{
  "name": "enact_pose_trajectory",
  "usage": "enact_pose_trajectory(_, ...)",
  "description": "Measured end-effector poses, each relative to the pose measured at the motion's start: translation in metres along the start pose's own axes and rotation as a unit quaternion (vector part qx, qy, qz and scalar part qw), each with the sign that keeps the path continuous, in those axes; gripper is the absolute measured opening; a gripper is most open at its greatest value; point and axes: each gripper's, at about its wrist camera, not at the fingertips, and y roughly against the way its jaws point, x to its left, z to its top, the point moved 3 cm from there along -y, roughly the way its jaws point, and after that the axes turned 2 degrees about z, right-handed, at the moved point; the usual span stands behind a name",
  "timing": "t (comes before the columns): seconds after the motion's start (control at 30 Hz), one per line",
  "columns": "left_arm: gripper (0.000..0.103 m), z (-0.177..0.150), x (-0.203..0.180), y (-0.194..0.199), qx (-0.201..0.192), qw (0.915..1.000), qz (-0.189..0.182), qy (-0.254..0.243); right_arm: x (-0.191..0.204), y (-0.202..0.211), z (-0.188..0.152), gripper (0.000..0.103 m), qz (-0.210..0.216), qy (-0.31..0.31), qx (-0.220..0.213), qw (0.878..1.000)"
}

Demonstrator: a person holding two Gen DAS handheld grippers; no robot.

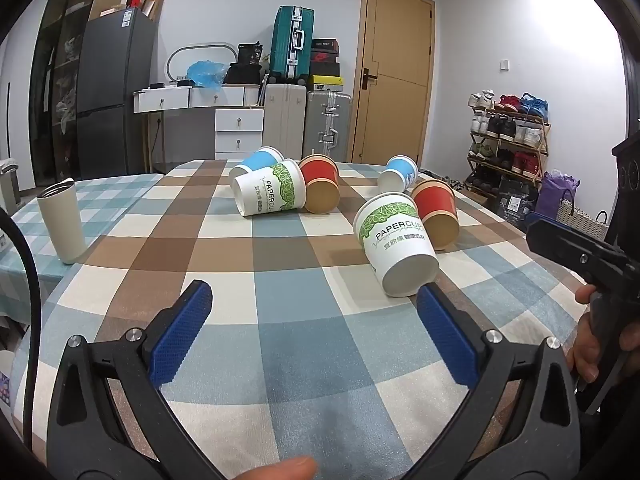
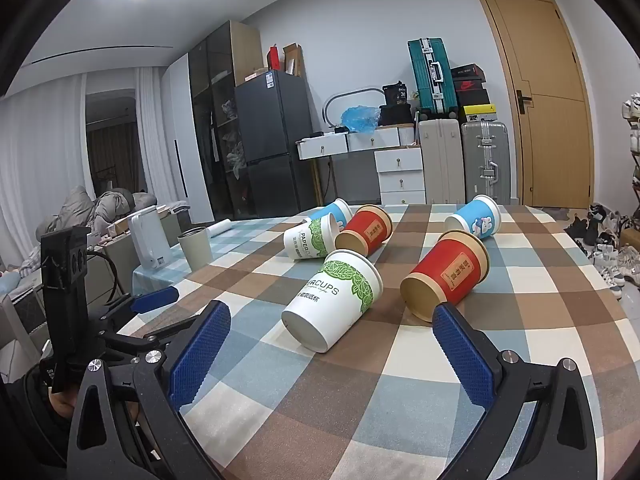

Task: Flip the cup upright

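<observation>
Both tools hover low and level over the checked surface, left tool and right tool spread wide, empty, facing the nearest white cup lying on its side.

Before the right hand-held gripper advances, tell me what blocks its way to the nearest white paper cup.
Nothing visible: only bare checked tablecloth lies between the open right hand-held gripper and the tipped white paper cup.
</observation>
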Motion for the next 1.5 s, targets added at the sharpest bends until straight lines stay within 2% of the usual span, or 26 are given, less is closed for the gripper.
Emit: enact_pose_trajectory(1.5, 0.102, 0.0006, -0.0016, -0.0018, 0.0, 1.0, 0.005, -0.005, 0.0021, 0.0009, 0.0, 0.103, -0.001, 0.006, -0.001, 1.0)
